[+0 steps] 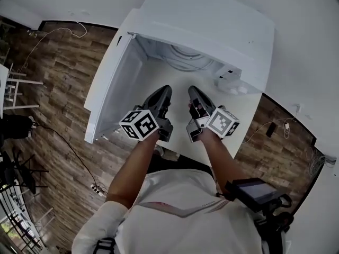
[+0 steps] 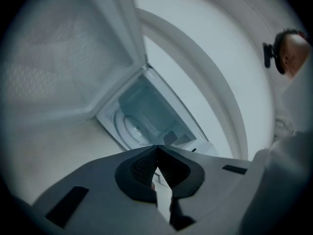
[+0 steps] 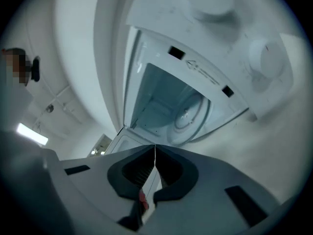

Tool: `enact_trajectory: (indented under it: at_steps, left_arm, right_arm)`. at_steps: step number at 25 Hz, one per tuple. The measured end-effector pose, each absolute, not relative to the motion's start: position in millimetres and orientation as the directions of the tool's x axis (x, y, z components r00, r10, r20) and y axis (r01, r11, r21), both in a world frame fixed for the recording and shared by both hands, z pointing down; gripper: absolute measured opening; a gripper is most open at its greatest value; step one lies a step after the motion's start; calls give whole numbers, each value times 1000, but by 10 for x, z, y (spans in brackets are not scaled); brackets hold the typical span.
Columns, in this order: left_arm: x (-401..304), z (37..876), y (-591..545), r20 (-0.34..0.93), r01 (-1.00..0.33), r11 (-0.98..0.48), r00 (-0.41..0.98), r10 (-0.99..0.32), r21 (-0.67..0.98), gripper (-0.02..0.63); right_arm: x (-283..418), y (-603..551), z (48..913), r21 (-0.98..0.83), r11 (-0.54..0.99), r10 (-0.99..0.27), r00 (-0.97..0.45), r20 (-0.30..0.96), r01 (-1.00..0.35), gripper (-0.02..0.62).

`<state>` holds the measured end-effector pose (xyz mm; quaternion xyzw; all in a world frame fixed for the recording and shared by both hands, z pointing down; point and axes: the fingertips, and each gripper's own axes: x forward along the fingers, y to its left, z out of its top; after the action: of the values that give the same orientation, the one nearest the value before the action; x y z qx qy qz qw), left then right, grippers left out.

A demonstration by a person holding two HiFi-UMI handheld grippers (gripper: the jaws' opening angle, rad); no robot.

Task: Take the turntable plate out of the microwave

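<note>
Left gripper [image 1: 165,93]: clenched, its jaws meet at the tips with nothing between them in the left gripper view [image 2: 156,150]; it is level with the right gripper and just beside it.
Right gripper [image 1: 192,91]: also clenched and empty, with the jaw tips touching in the right gripper view [image 3: 155,147]; it is apart from the left gripper by a narrow gap.
Pointing: both grippers aim at the open front of the microwave [image 1: 212,15], and their tips are short of the opening.
Plate [image 1: 184,57]: round and pale, it lies flat on the cavity floor, ahead of both grippers and well apart from their tips; from the left gripper [image 2: 133,129] it lies ahead and slightly left, from the right gripper [image 3: 188,114] ahead and slightly right.
Door [image 1: 114,86]: swung wide open, it stands to the left of the left gripper and fills that gripper's left side [image 2: 63,67].
Knobs [image 3: 266,58]: two white round ones sit on the microwave's front, ahead and to the right of the right gripper.
Table [image 1: 249,112]: white, it lies under both grippers and bears the microwave.
Floor [image 1: 58,105]: dark wood planks lie off to the left of the left gripper and below the table.
</note>
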<state>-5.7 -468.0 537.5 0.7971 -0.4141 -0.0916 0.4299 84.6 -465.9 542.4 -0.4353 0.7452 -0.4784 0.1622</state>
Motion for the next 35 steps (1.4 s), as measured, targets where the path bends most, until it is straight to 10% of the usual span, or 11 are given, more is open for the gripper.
enact_trajectory:
  at_steps: [22,35]
  left_arm:
    - [219,6324,-5622,102,-148,-13,744,-660,989,124]
    - [301,6440,-5813,79,-75,34,774,-628,997,60]
  right_arm:
    - [887,-5457,6407,-995,-88,-882,-460,102,-53,150]
    - [801,-5655,6536,-996,-88,-883,-463,81,-5,150]
